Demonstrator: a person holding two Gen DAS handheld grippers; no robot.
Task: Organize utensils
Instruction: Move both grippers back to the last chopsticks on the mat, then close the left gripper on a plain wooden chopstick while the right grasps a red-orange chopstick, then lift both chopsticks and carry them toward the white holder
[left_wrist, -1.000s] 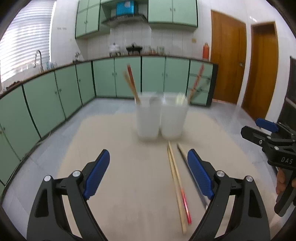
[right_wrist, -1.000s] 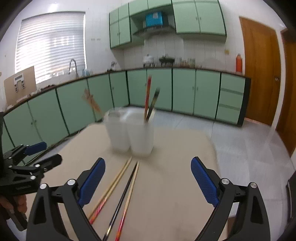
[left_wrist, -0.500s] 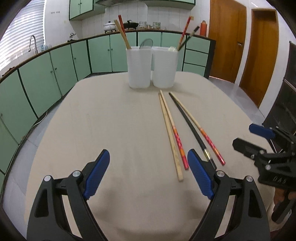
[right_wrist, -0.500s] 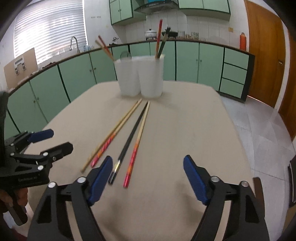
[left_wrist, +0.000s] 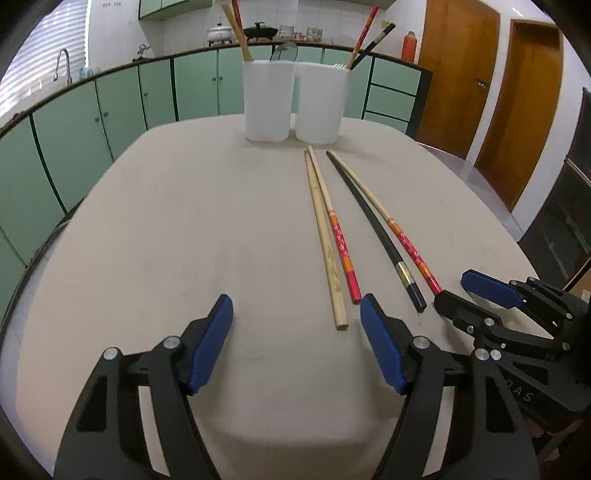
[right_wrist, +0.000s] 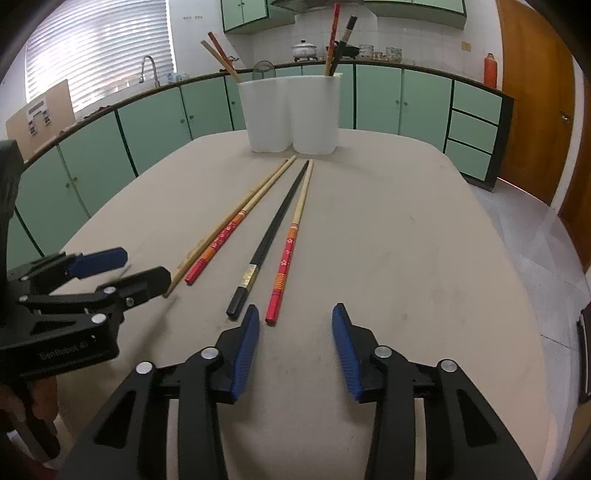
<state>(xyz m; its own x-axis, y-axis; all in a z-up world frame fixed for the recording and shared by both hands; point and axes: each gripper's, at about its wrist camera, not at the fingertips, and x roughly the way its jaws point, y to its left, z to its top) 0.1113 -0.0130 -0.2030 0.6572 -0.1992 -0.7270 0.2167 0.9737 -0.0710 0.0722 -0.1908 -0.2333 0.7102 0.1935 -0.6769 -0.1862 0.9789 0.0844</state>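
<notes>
My left fingers (left_wrist: 295, 332) hover low over the beige desk (left_wrist: 184, 229), closing, with nothing between them; the plain wooden chopstick (left_wrist: 325, 240) ends just ahead of the gap, near the inner side of my right-hand pad. My right fingers (right_wrist: 295, 343) are also closing on bare desk, and the near end of the rightmost red-handled chopstick (right_wrist: 284, 266) lies just in front of them, with the black chopstick (right_wrist: 273, 229) just beside it to the left. Further left lies another red-handled chopstick (right_wrist: 221, 240) touching the plain wooden one along its length. All four point away from me toward two white holders (left_wrist: 291, 99) standing side by side at the far edge of the desk, each already holding a few chopsticks upright and leaning. Green cabinets (right_wrist: 376, 99) run behind.
</notes>
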